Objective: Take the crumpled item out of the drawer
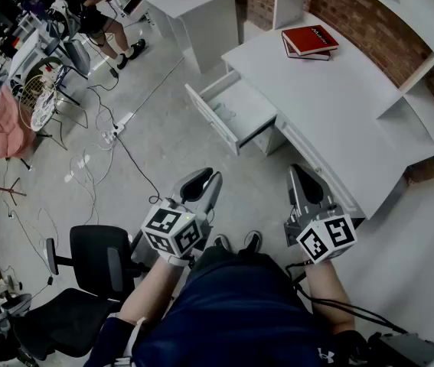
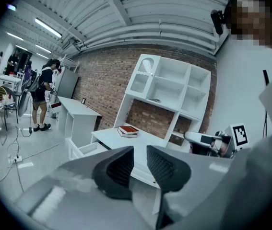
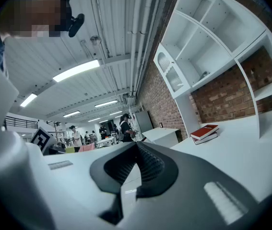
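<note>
The white desk (image 1: 331,105) has one drawer (image 1: 236,113) pulled open at its left end; the same drawer (image 2: 85,149) shows in the left gripper view. Something small and pale lies inside, too small to make out. My left gripper (image 1: 203,183) hangs over the floor well short of the drawer, jaws a narrow gap apart and empty (image 2: 140,162). My right gripper (image 1: 302,180) is held beside the desk's front edge, its pads meeting at the tips with nothing between them (image 3: 136,150).
Two red books (image 1: 310,40) lie on the desk top. A black office chair (image 1: 86,270) stands at my lower left. Cables and a power strip (image 1: 117,128) run across the floor. A second white desk (image 1: 182,6) and a standing person (image 1: 94,14) are farther off.
</note>
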Available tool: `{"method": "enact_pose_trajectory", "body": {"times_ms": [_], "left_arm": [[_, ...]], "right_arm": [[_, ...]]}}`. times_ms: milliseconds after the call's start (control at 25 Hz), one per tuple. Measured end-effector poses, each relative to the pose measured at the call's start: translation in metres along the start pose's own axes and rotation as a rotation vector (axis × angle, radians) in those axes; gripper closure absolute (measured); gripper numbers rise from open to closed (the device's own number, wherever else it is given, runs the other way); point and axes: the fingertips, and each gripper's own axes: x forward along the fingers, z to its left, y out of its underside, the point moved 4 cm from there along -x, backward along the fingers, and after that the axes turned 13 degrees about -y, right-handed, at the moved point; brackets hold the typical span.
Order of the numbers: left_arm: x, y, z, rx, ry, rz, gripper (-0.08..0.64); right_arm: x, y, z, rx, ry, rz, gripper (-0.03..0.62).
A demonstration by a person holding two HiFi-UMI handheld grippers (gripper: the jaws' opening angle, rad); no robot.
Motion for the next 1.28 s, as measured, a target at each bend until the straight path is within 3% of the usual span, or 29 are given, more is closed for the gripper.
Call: {"method": "enact_pose_trajectory", "body": {"times_ms": [200, 480, 720, 1040, 1280], "left_arm": [[-0.005, 0.007, -0.005, -0.005, 0.012, 0.009, 0.466], [-0.018, 0.014, 0.023, -0.031, -0.027, 0.013, 0.466], [-0.016, 0.005, 0.045, -0.035, -0.078, -0.013, 0.466], [0.0, 0.004, 0.076, 0.056, -0.164, 0.003, 0.466], [0.023, -0.001, 0.119, 0.03, -0.153, 0.03, 0.466]], "right_arm": [[-0.006, 0.013, 0.005, 0.014, 0.013, 0.038, 0.591], [0.001, 0.033, 0.018, 0.019, 0.016, 0.091, 0.591], [0.018, 0.034, 0.019, -0.049, -0.005, 0.126, 0.589], [0.041, 0.042, 0.004, -0.034, -0.02, 0.184, 0.589], [0.076, 0.049, -0.01, -0.018, 0.029, 0.207, 0.589]]}}
